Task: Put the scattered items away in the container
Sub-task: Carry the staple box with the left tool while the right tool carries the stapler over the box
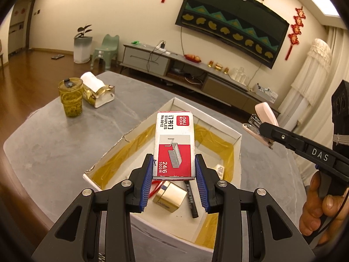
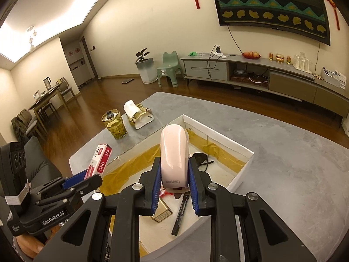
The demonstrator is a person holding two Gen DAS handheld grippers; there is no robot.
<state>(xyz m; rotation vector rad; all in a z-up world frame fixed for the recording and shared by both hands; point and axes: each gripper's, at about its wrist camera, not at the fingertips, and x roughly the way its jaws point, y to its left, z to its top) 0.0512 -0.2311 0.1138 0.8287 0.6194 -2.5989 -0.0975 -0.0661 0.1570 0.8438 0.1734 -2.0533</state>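
Observation:
My left gripper (image 1: 174, 163) is shut on a red and white staples box (image 1: 173, 144), held above the open white cardboard box (image 1: 236, 135) lined with yellow tape. In the right wrist view, my right gripper (image 2: 174, 170) is shut on a pale pink stapler (image 2: 174, 152) over the same cardboard box (image 2: 244, 170). Inside lie a gold box (image 1: 169, 196), a black marker (image 1: 192, 198), something red and a small white packet (image 1: 220, 170). The stapler (image 1: 264, 124) and right gripper also show at the right of the left wrist view; the staples box (image 2: 99, 161) shows at the left of the right wrist view.
A glass cup of yellow-green tea (image 1: 70, 98) and a gold tissue holder with a white roll (image 1: 97, 91) stand at the far left of the grey table (image 1: 54, 144). A dark round item (image 2: 200, 158) lies in the box's far corner. A hand (image 1: 320, 203) grips the right handle.

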